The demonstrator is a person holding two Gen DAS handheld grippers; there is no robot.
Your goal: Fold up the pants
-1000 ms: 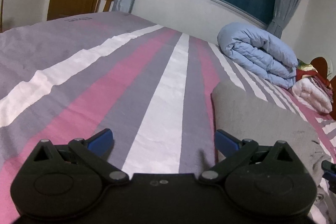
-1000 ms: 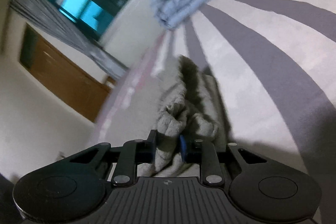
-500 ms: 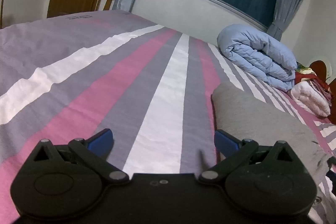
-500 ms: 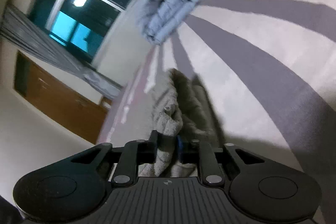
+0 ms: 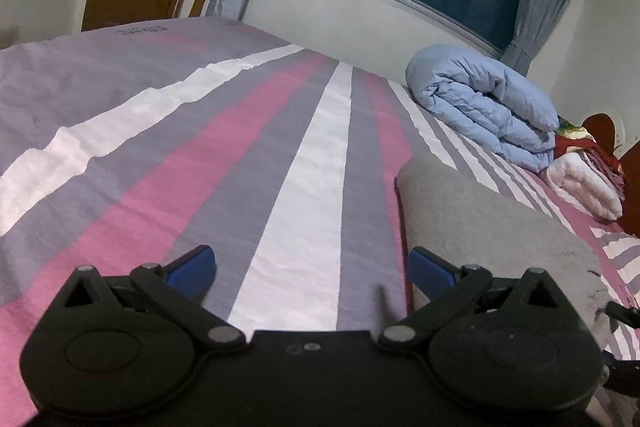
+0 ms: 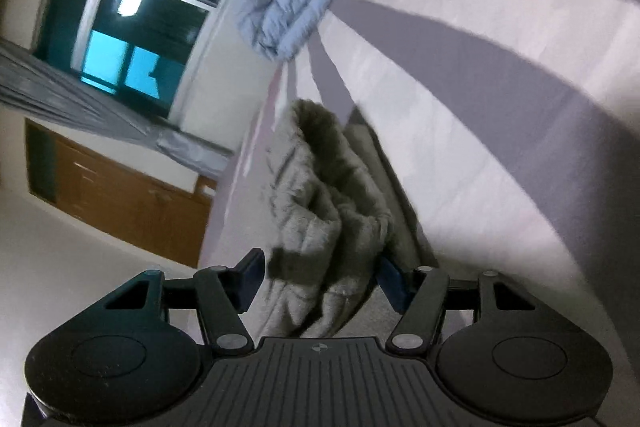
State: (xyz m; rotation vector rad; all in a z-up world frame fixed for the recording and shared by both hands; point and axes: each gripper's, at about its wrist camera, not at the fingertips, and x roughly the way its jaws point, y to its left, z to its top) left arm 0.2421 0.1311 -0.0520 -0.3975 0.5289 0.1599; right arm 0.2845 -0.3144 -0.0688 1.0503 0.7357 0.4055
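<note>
The left gripper (image 5: 311,265) hovered with fingers wide apart over the striped bed (image 5: 240,155), holding nothing. The right gripper (image 6: 320,277) had its fingers parted around bunched grey pants (image 6: 320,227). Beyond lay a blue duvet (image 5: 484,107).

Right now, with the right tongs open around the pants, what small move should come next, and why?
Probably back the right tongs straight off the grey pants. Their jaws stand apart with bunched fabric between them, so any sideways pull could drag the fold. The left tongs are open over the striped bedsheet, holding nothing.
</note>
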